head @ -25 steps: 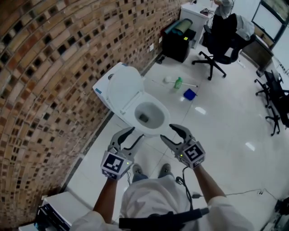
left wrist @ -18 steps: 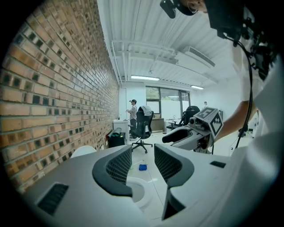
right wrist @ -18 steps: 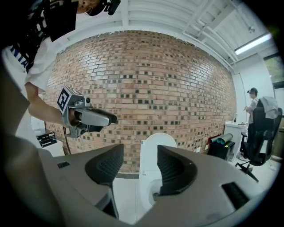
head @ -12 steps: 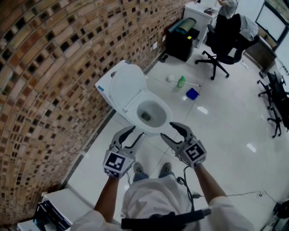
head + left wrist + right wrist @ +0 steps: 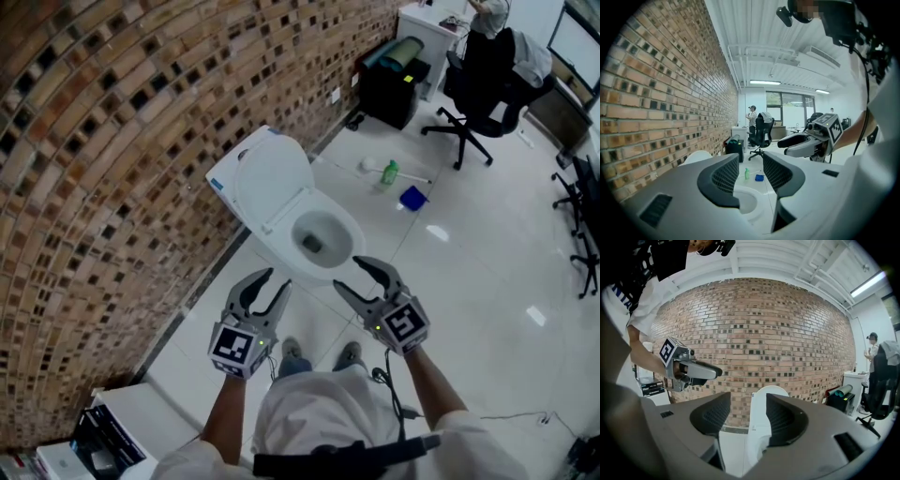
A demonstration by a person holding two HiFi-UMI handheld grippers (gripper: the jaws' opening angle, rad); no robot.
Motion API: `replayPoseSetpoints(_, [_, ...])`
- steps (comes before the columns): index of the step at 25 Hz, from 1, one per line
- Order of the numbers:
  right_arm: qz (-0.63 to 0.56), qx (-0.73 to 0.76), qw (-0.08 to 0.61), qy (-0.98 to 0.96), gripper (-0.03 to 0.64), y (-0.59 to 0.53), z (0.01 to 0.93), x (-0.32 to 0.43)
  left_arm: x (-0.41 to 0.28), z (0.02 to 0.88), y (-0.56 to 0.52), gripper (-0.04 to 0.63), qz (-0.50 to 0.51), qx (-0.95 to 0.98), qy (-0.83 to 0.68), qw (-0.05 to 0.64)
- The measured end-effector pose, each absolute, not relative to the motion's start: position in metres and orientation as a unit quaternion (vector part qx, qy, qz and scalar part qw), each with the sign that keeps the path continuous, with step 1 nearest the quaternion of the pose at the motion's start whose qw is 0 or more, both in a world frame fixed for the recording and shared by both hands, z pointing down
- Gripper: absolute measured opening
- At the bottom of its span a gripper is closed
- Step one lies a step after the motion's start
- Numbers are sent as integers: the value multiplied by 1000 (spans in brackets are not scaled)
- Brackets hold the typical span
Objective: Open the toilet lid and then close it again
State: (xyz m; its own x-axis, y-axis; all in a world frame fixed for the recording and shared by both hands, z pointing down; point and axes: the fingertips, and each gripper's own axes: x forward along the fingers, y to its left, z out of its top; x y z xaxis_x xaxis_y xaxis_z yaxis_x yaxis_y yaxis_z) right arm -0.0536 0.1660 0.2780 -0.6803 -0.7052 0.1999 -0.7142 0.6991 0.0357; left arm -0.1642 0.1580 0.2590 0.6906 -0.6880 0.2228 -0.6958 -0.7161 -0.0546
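Toilet lid [image 5: 270,180] up, seat down: from my remote station the head view shows the toilet [image 5: 349,251] against the brick wall [image 5: 103,159], with its long axis running from the tank [image 5: 225,171] at about 10 o'clock to the front of the bowl at about 4 o'clock. The lid stands raised from its hinge and leans back toward the tank, its inner face turned toward 4 o'clock and over the bowl. I cannot tell from this steep angle whether it actually rests on the tank. The left gripper [image 5: 275,279] hangs near the bowl's rim at about 7 o'clock of it, touching nothing, its jaws spread with only air between the pads. Its own view looks through that gap at the bowl beyond. The right gripper [image 5: 347,273] sits at about 5 o'clock of the bowl, also spread and empty. Its own view frames the upright white lid edge-on against the bricks, well clear of the pads. Both grippers point roughly toward 12 o'clock, and my operator's shoes [image 5: 319,355] show below them on the white tiled floor [image 5: 469,281]. Past the toilet at about 1 o'clock lie a green bottle [image 5: 389,172] and a small blue item [image 5: 413,197], well apart from the bowl. Farther off stand a black cabinet [image 5: 394,89] and an office chair [image 5: 483,84].
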Motion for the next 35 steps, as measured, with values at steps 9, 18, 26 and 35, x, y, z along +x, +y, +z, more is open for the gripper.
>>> replayPoseSetpoints(9, [28, 386, 117, -914, 232, 149, 291, -85, -224, 285, 115, 158, 121, 899, -416, 71])
replayPoseSetpoints(18, [85, 526, 124, -837, 232, 61, 337, -211, -359, 321, -4, 157, 145, 939, -309, 32])
replayPoseSetpoints(26, [172, 633, 55, -753, 232, -67, 372, -314, -432, 323, -79, 157, 133, 957, -256, 24])
replayPoseSetpoints(35, [236, 712, 35, -661, 232, -202, 429, -315, -451, 345, -100, 158, 125, 957, -257, 42])
